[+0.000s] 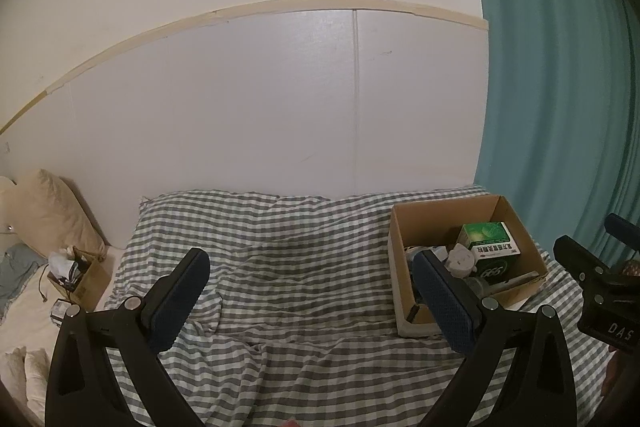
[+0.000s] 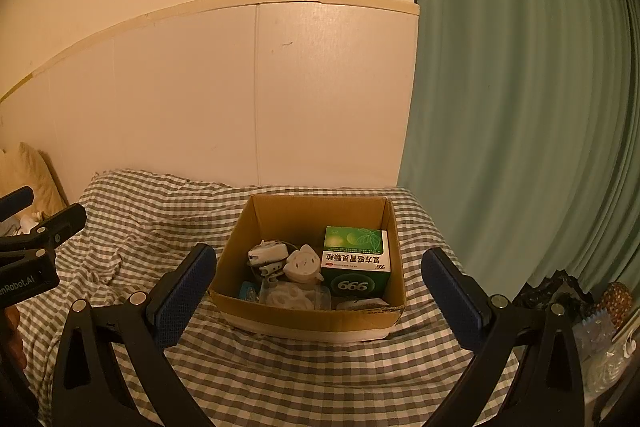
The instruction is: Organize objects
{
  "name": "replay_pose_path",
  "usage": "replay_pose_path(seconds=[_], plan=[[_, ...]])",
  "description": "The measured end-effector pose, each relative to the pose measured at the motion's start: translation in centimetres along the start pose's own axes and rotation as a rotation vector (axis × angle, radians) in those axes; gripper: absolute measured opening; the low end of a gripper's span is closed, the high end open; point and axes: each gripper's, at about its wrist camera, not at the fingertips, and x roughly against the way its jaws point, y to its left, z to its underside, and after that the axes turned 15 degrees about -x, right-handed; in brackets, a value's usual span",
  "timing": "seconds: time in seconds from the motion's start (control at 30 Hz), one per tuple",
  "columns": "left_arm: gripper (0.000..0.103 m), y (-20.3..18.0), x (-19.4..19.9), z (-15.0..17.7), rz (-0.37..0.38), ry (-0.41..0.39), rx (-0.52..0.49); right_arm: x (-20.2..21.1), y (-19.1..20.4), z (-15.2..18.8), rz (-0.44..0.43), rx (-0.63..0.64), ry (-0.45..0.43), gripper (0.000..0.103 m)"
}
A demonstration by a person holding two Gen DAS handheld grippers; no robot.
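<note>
The left gripper, seen low in its own wrist view, was a matte black plastic frame with two angled arms. Each arm had triangular cut-outs and round silver screws near the joints. Its fingers carried long, textured dark-blue pads with rounded tips. The right gripper had the same build in its own view: black arms, silver screws, and dark-blue dimpled pads on the fingers. At the right edge of the left wrist view, its black body bore white letters reading "DAS". At the left edge of the right wrist view, the other unit's black block showed white lettering ending in "nRobot.AI".
</note>
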Motion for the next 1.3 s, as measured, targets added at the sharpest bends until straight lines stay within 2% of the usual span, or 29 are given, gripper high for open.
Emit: replay_pose_path(seconds=[1.3], plan=[[0.103, -0.05, 0.08, 0.32, 0.005, 0.013, 0.004, -0.57, -0.24, 0.07, -0.007, 0.031, 0.019, 0.103]])
